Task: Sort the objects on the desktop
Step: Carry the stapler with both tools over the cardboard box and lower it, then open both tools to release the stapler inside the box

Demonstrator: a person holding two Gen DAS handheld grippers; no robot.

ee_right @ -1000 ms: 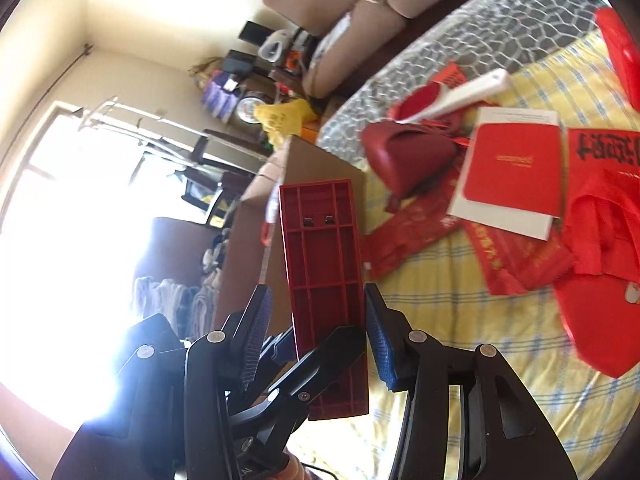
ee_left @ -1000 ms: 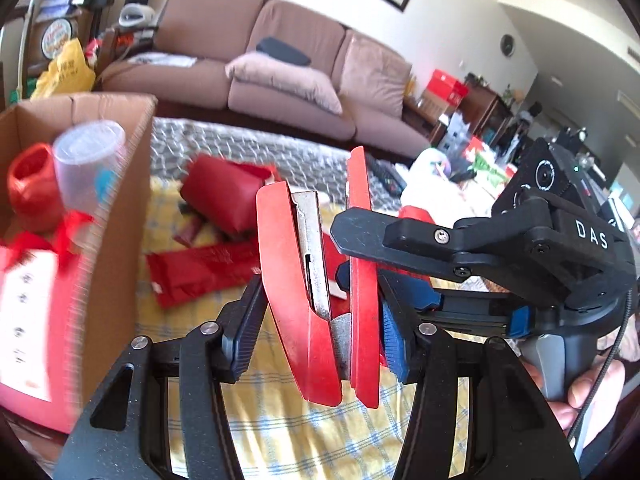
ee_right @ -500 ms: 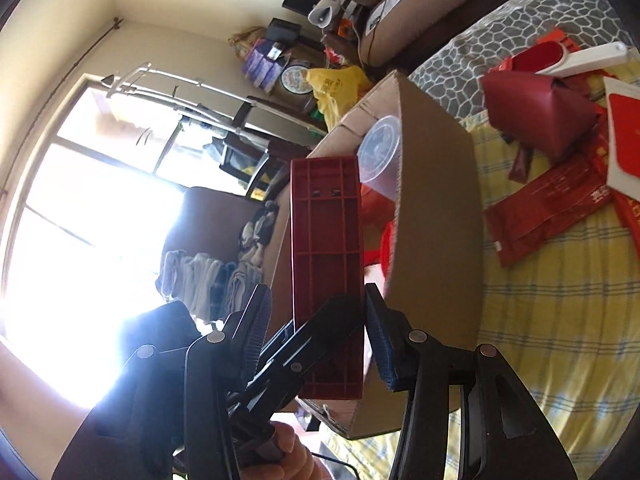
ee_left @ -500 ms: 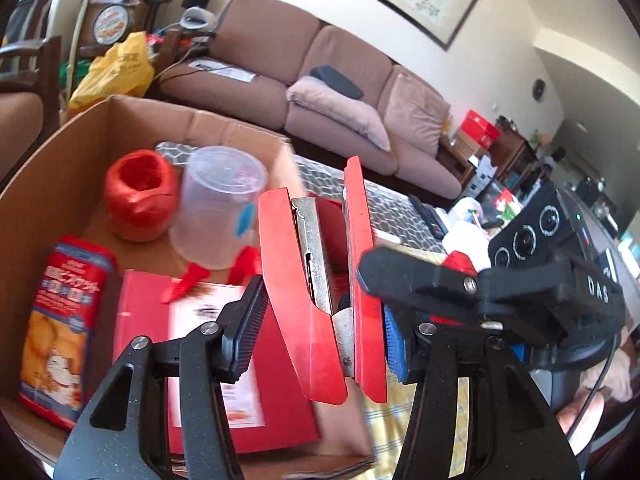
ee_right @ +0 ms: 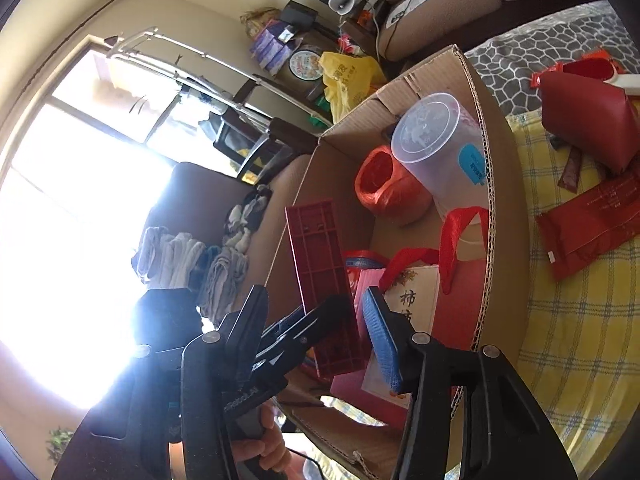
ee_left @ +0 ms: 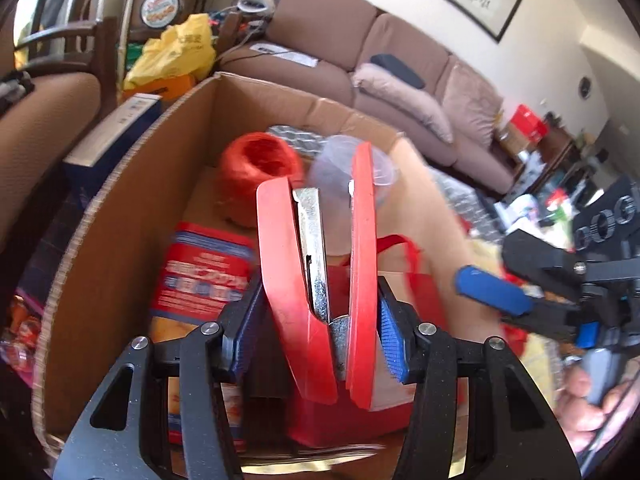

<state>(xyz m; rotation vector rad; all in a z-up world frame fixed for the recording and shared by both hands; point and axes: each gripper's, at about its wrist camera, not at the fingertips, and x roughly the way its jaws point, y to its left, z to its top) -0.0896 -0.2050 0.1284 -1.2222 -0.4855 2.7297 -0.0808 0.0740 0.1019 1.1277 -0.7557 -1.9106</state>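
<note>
My left tongs (ee_left: pixel 320 344) stay clamped on the red stapler (ee_left: pixel 316 280), held upright above the cardboard box (ee_left: pixel 132 184) to drop it there. My right tongs (ee_right: pixel 316 344), near right, have just been opening, pads clear of the stapler.

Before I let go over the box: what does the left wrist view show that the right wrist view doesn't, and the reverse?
Left wrist only: the stapler's metal magazine, the right gripper off to the side and clear of the stapler, its jaws just opening, and the sofa.
Right wrist only: the stapler's ribbed underside, the window, and the checked cloth with red packets.
Both: the left gripper clamped on the stapler above the cardboard box, which holds the twine ball, plastic cup and gift bag.
</note>
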